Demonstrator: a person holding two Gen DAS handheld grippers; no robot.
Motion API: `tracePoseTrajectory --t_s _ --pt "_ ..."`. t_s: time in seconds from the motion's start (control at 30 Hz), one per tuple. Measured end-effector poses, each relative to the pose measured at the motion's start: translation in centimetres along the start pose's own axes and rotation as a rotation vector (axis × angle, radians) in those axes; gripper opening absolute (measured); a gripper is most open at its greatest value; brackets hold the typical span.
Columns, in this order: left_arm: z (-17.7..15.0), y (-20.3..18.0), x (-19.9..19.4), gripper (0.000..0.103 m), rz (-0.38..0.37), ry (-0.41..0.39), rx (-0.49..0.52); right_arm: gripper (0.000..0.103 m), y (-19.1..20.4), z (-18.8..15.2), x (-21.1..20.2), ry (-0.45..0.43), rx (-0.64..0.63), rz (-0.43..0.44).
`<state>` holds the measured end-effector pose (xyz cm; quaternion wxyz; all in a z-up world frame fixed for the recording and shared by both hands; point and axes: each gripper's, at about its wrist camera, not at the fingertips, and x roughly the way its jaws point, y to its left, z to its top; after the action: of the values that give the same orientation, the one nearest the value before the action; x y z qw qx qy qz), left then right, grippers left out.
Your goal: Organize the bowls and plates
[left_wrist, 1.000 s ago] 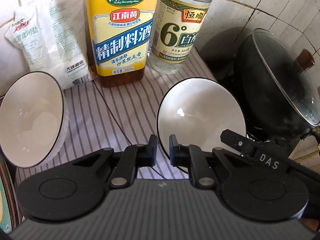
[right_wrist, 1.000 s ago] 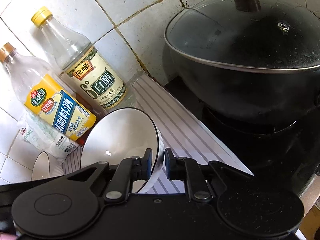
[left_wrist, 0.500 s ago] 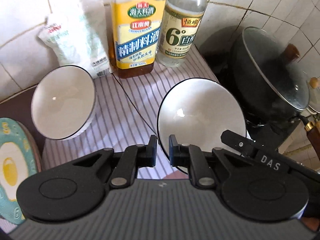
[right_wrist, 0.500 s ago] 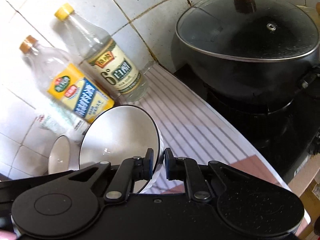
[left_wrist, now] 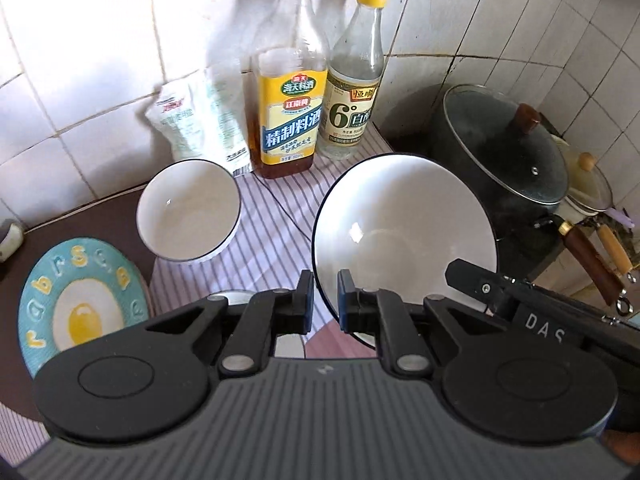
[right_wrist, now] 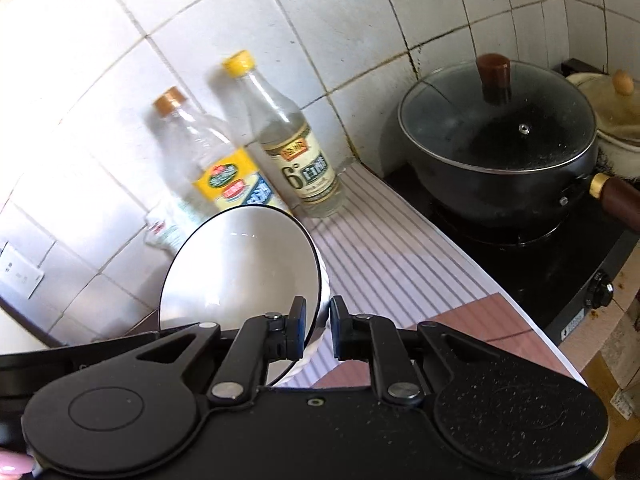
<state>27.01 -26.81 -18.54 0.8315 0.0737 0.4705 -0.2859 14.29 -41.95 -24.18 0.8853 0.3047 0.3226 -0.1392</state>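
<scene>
Both my grippers, left gripper (left_wrist: 322, 294) and right gripper (right_wrist: 317, 320), clamp large bowl (left_wrist: 404, 232) rim, bowl lifted off counter (left_wrist: 276, 232). Next, I judge: nest it into small bowl (left_wrist: 188, 210).

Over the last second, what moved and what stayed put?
Both grippers, left gripper and right gripper, pulled back and up, carrying the large bowl away from the bottles. Both grips held. The small bowl and pot stayed put.
</scene>
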Motion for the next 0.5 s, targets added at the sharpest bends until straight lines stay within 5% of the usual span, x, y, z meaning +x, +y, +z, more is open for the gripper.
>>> tracePoseTrajectory --t_s 0.5 --pt "-5.0 5.4 -3.4 0.011 -0.002 0.050 -0.093 0.016 5.2 -4.1 -2.2 0.058 -0.084 0.014"
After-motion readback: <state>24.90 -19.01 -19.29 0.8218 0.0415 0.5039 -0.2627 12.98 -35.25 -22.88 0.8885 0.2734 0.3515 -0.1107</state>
